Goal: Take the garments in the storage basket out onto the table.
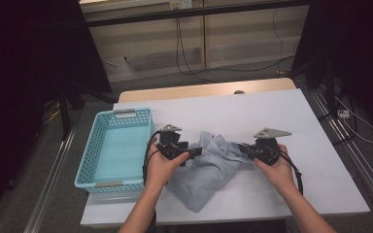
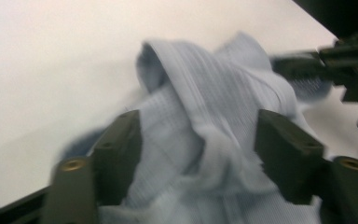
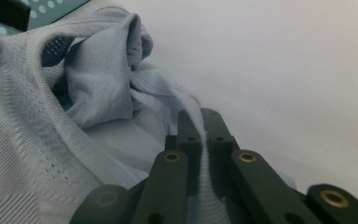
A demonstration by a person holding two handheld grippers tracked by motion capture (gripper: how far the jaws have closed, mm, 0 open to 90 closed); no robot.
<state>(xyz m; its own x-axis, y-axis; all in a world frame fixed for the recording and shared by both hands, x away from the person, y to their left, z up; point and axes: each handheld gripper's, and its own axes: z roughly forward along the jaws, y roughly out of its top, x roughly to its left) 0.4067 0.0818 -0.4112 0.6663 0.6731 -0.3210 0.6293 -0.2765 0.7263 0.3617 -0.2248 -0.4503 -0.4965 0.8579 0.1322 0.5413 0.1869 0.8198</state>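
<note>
Grey-blue knit cloth (image 1: 212, 165) lies crumpled near the middle of the desk (image 1: 272, 109), trailing toward its near edge, just right of the turquoise basket (image 1: 114, 148) at the left edge. The right tongs (image 3: 204, 126) are clenched on a fold of the cloth. The left tongs (image 2: 198, 144) stand released, jaws wide, with a bunched ridge of fabric between them but not pinched. With one hold only, a lift would likely leave the cloth dangling and twisting, and it could drag over the near edge. If the left tongs close on that thick bunch, they may catch several layers and tangle any fold.
</note>
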